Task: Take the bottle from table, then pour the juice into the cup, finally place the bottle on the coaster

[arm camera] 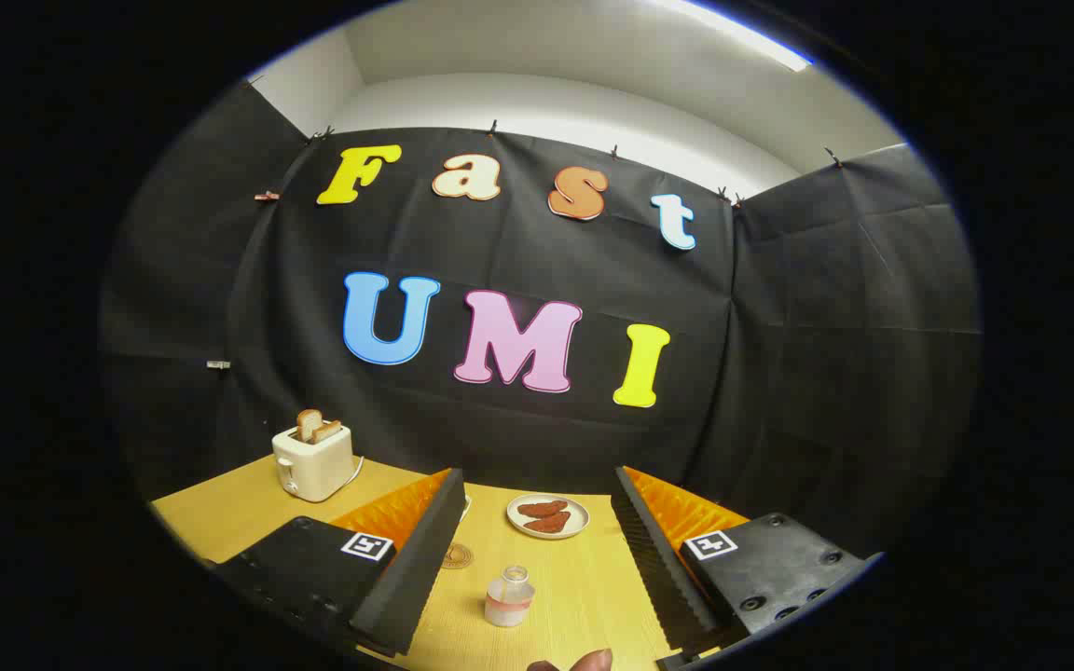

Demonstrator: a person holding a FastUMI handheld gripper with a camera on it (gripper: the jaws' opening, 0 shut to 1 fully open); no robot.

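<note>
Tool (532,540) held above the tabletop (220,517), fingers spread wide, nothing between them in contact. Small clear bottle (508,597) with pale pink juice at its base stands upright on the wood, between the two fingers and clear of both. Step in hand, as judged: the approach to take the bottle; grasp not yet made.

Next move calls for lowering and advancing so the fingers flank the bottle body below its neck, then closing evenly. Bottle is small and looks light, so an off-centre close could tip it.

Surroundings:
- Round coaster (456,556) lies just beside the left finger, partly hidden by it.
- Plate (548,516) with reddish food sits beyond the bottle, near but apart.
- Toaster (313,461) with bread slices stands well apart, far left, near the back wall.
- Something rounded and dark (584,663), perhaps a fingertip, shows at the near edge just ahead of the bottle; cannot tell what it is.
- Cup not identified.

Open room: bare wood on both sides of the bottle.
</note>
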